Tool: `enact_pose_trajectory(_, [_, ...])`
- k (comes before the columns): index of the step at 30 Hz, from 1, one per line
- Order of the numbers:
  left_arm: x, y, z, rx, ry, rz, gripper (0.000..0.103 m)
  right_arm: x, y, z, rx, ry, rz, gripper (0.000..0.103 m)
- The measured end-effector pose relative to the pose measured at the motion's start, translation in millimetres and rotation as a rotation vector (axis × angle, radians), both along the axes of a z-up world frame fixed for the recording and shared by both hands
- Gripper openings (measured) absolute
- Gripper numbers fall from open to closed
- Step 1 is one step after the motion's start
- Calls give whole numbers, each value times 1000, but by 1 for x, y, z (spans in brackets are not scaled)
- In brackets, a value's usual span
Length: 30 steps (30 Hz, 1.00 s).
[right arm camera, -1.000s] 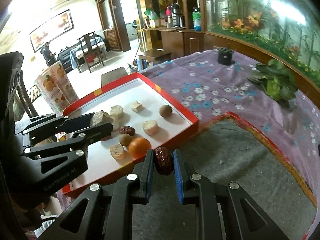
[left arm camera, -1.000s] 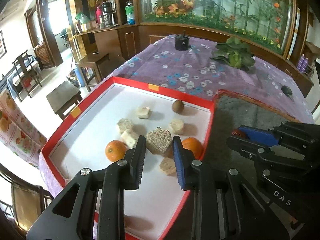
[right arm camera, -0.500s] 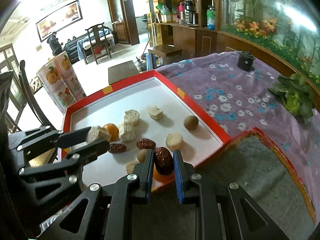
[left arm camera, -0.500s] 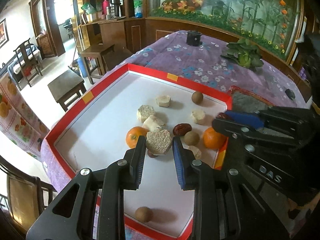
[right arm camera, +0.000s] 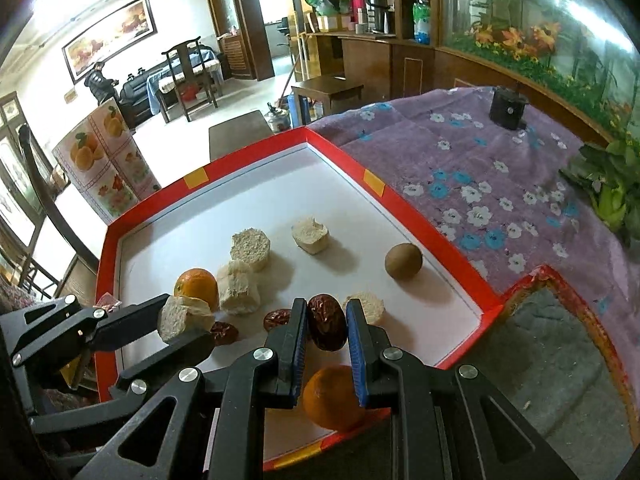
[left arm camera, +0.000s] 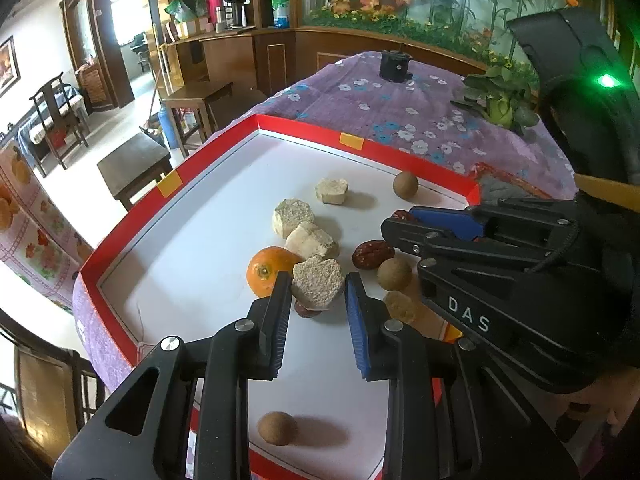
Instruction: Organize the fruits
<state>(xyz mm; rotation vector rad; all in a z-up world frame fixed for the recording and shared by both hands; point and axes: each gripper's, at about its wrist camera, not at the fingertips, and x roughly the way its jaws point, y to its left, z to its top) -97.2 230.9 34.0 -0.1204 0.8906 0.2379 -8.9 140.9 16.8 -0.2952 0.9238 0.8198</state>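
the left claw (left arm camera: 318, 294) is clamped on a pale crumbly chunk (left arm camera: 318, 286) and the right claw (right arm camera: 326, 326) is clamped on a dark red date (right arm camera: 327, 327), both held just above the white floor of the red tray (right arm camera: 440, 240). beneath and beyond them in the tray lie two oranges (right arm camera: 334, 398), more dates, pale chunks and round brown fruits (right arm camera: 403, 261). the tray sits on a surface under a purple flowered cloth (right arm camera: 500, 168).

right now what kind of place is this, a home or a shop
Most likely a home's living and dining area: a sofa under a framed painting, wooden chairs, and a table with a floral cloth bearing the red fruit tray.
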Motion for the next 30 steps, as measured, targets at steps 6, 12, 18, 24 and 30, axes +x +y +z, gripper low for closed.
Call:
enact_pose_trajectory(6, [-1,1,-5,5,8,25,27,-3,0,-1,20,1,5,27])
enact_pose_trajectory(12, [-7,-3,-2,28,-33,32,61,-7,-8,5,39,-7,-11,34])
enact_pose_trajectory(18, [-15,-10,5,62,-76,37,61,-15,-33,22,103,-49,-72,41])
enact_pose_trajectory(24, [-24,-19,9,72,-118,51,61,-27,-60,32,116,-92,-149,48])
enact_pose_trajectory(30, [-30,-24,9,81,-125,78,61,-41,-83,35,143,-110,-199,49])
